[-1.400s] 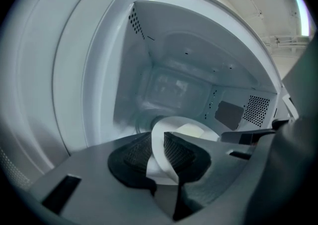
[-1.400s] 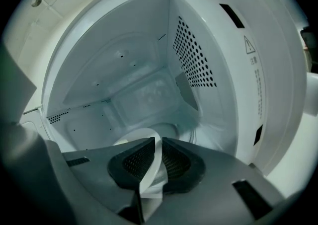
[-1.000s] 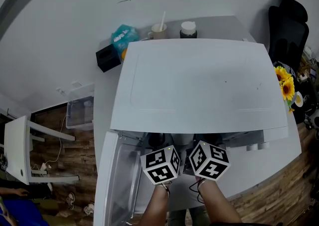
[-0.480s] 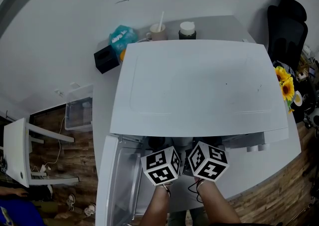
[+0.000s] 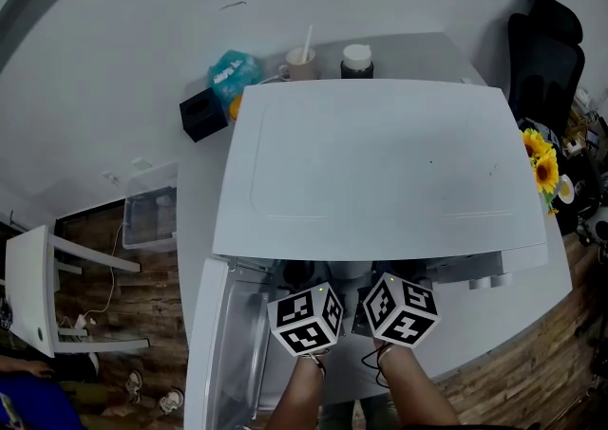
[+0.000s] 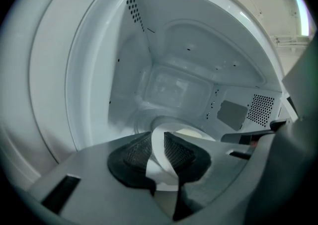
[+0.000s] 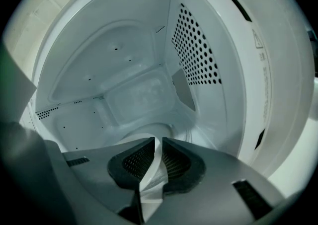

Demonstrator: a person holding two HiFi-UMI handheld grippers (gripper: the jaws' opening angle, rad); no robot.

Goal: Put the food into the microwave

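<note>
Because only a thin white rim shows between each pair of pads, the dish (image 6: 157, 169) reads as light and shallow, though I cannot tell its material. In the right gripper view the rim (image 7: 151, 184) looks slightly creased, so it may flex rather than stay stiff. A smooth rim like this probably slips easily, and whatever lies on it would slide if one side dipped. A hold at two points on the rim, kept level, seems the sensible grip, and that is how it is held.

The left tongs (image 6: 158, 138) pinch the rim, and the right tongs (image 7: 157, 142) pinch it as well, each with the pads closed onto the thin edge. A pale creamy patch (image 6: 190, 132) just beyond the left tongs may be the food; it is too small to tell.

Both gripper views look into the white cavity (image 6: 174, 85), so the dish sits at or just inside the mouth of the microwave (image 5: 380, 162). I cannot see whether it rests on the floor of the cavity. The door (image 5: 223, 343) hangs open on the left, and the microwave stands on the desk (image 5: 199, 200).

Compared with the earlier head views, little differs. Both marker cubes stay at the opening, side by side, and only the picture's framing shifts a touch. The door is as wide open as it was.
</note>
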